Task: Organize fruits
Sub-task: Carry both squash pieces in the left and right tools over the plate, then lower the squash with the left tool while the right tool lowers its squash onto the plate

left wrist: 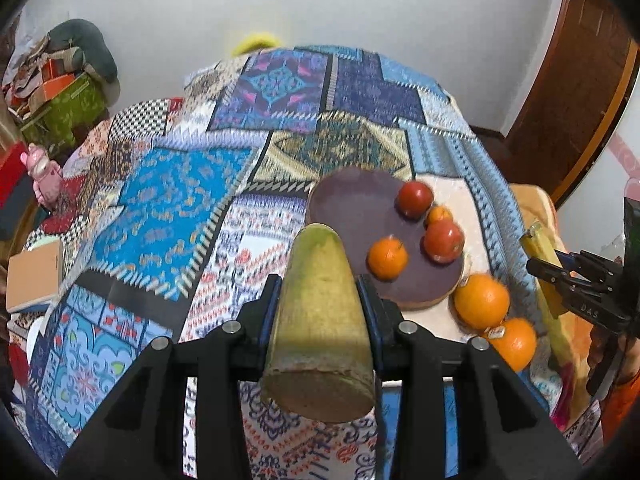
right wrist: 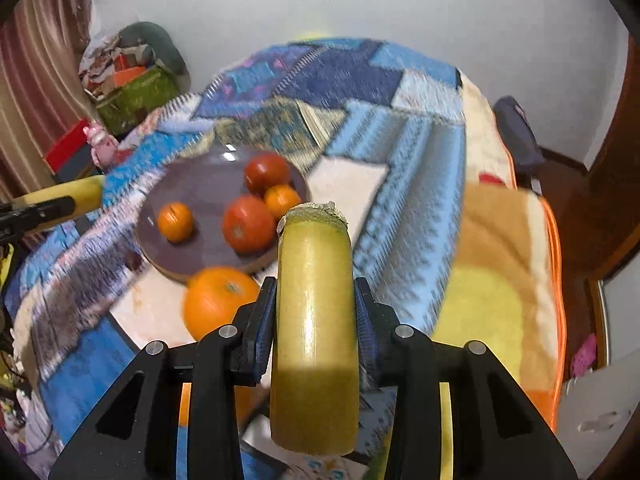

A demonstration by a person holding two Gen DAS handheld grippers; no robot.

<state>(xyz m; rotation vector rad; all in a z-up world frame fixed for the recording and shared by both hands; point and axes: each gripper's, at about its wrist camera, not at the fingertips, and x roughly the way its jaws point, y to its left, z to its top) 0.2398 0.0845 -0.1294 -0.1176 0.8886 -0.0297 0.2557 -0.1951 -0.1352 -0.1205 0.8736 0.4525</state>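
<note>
My left gripper (left wrist: 320, 296) is shut on a thick yellow-green sugarcane piece (left wrist: 318, 312), held above the patchwork bedspread. My right gripper (right wrist: 316, 300) is shut on a second yellow-green sugarcane piece (right wrist: 314, 320). A round purple plate (left wrist: 352, 208) (right wrist: 200, 192) holds two red apples (left wrist: 414, 198) (right wrist: 248, 222) and two small oranges (left wrist: 387, 258) (right wrist: 175, 222). Two large oranges (left wrist: 482, 300) lie off the plate at its near right; one shows in the right wrist view (right wrist: 218, 300). The right gripper (left wrist: 576, 284) shows at the right edge of the left wrist view.
The patchwork bedspread (left wrist: 180, 200) covers the bed. A folded orange and yellow blanket (right wrist: 508, 264) lies at the right. A pink toy (left wrist: 42, 176), a cardboard box (left wrist: 34, 276) and a cluttered pile (left wrist: 60, 80) stand at the left. A brown door (left wrist: 572, 100) is at the right.
</note>
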